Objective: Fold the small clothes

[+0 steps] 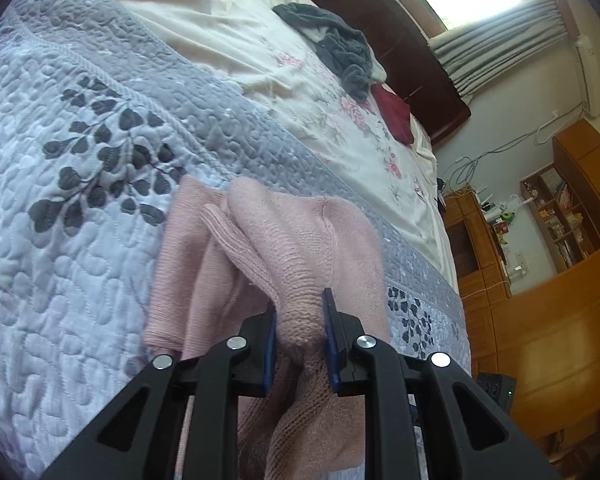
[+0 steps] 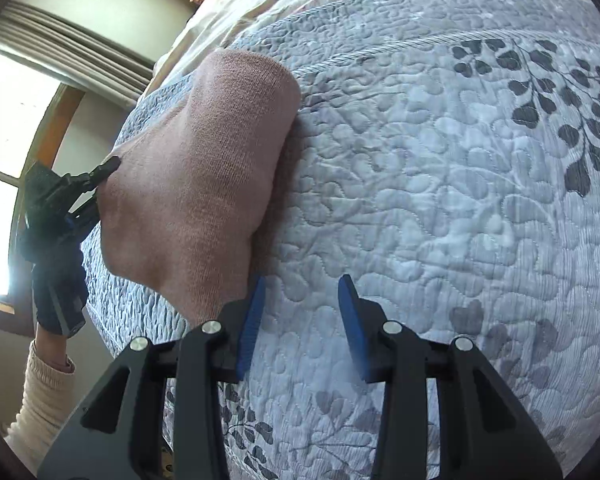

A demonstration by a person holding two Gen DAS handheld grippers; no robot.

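A small pink knit garment [image 1: 276, 248] lies bunched on the grey quilted bedspread [image 1: 60, 200]. My left gripper [image 1: 300, 320] is shut on a thick fold of it, with the blue pads pressing the cloth from both sides. In the right wrist view the same pink garment [image 2: 196, 168] is lifted in a hump, and the left gripper [image 2: 96, 184] holds its left edge. My right gripper [image 2: 300, 308] is open just right of the garment, its left blue pad [image 2: 254, 320] beside the cloth's lower corner and nothing between its fingers.
A dark grey garment [image 1: 336, 44] and a dark red cloth [image 1: 396, 116] lie on the floral cream sheet [image 1: 260, 60] farther up the bed. A wooden headboard [image 1: 412, 52], shelves [image 1: 564, 216] and a window stand beyond. A person's gloved hand and cream sleeve [image 2: 48, 384] hold the left gripper.
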